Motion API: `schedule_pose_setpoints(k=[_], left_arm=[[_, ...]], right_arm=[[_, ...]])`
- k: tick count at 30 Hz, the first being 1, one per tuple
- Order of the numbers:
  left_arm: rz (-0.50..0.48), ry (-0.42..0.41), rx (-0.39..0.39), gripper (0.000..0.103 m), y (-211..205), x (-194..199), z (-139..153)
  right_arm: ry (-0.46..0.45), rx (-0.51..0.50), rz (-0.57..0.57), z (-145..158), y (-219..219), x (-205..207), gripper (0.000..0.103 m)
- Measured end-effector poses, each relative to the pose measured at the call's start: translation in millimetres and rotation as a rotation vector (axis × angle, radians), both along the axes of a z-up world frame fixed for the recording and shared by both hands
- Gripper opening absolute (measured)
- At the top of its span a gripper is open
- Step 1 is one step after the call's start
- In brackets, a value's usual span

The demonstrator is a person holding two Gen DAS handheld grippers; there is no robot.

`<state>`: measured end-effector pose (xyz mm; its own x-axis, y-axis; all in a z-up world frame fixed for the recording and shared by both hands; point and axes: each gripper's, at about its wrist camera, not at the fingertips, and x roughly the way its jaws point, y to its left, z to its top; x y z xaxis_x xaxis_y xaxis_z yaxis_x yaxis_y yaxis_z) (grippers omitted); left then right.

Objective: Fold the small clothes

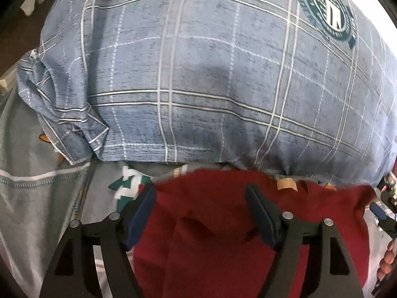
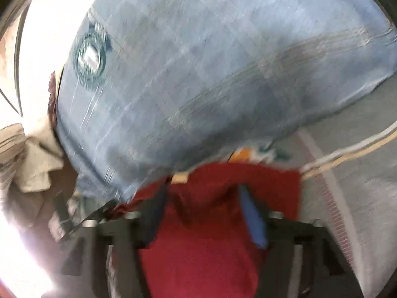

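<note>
Two grippers over a blue checked shirt and a red garment.

One blue checked shirt [image 1: 198, 79] with a round teal badge [image 1: 327, 12] lies spread on a grey cloth [image 1: 37, 198]; one red garment [image 1: 223, 236] lies at its near edge, partly under it. The left gripper [image 1: 201, 198] has its jaws spread wide over the red garment, gripping nothing. The right gripper [image 2: 203, 198] is blurred, its jaws apart above the same red cloth; whether it pinches any I cannot tell. Pale bundled cloths [image 2: 27, 164] sit on a brown surface beside the shirt.
</note>
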<state>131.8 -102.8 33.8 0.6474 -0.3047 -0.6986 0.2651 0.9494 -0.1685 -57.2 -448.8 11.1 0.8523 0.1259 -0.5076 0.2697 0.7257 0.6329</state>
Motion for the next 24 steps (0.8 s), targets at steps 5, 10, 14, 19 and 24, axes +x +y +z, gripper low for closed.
schedule_pose_setpoints(k=[5,10,14,19,24], left_arm=[[0.019,-0.027,0.011,0.074,9,-9,3],[-0.008,0.017,0.084,0.074,-12,-6,-14],[0.014,0.066,0.129,0.074,-19,11,-35],[0.046,0.108,0.149,0.076,-13,31,-53],[0.053,0.101,0.124,0.078,-9,31,-57]], right_arm=[[-0.04,-0.041,0.004,21,-2,-14,0.066],[0.051,-0.284,0.151,22,51,12,0.051],[0.152,-0.347,0.134,-1,58,44,0.049],[0.286,-0.312,-0.013,-29,23,70,0.05],[0.264,-0.202,-0.041,-42,3,65,0.05]])
